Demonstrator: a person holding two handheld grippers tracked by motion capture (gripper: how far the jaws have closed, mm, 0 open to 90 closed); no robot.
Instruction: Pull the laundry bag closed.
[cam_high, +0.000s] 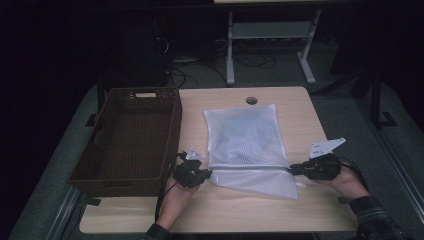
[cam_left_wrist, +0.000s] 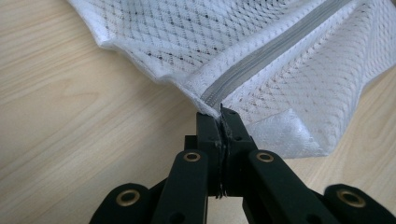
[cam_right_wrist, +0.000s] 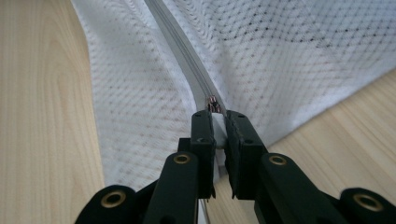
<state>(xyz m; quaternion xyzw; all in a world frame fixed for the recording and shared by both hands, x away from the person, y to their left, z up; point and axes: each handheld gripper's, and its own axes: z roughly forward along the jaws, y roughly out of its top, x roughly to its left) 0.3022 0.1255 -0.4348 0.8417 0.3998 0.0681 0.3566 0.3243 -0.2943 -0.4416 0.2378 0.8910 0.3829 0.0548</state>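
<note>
We see the left claw clamped on the near-left end of the grey zipper of a white mesh laundry bag, while the right claw pinches the small metal zipper pull at the bag's right edge, jaws nearly together on it. We place the bag flat at the middle of the wooden tabletop, zipper running across its near part between both claws, and a dark wicker basket sits just beside it on the left, a hand under the left claw.
</note>
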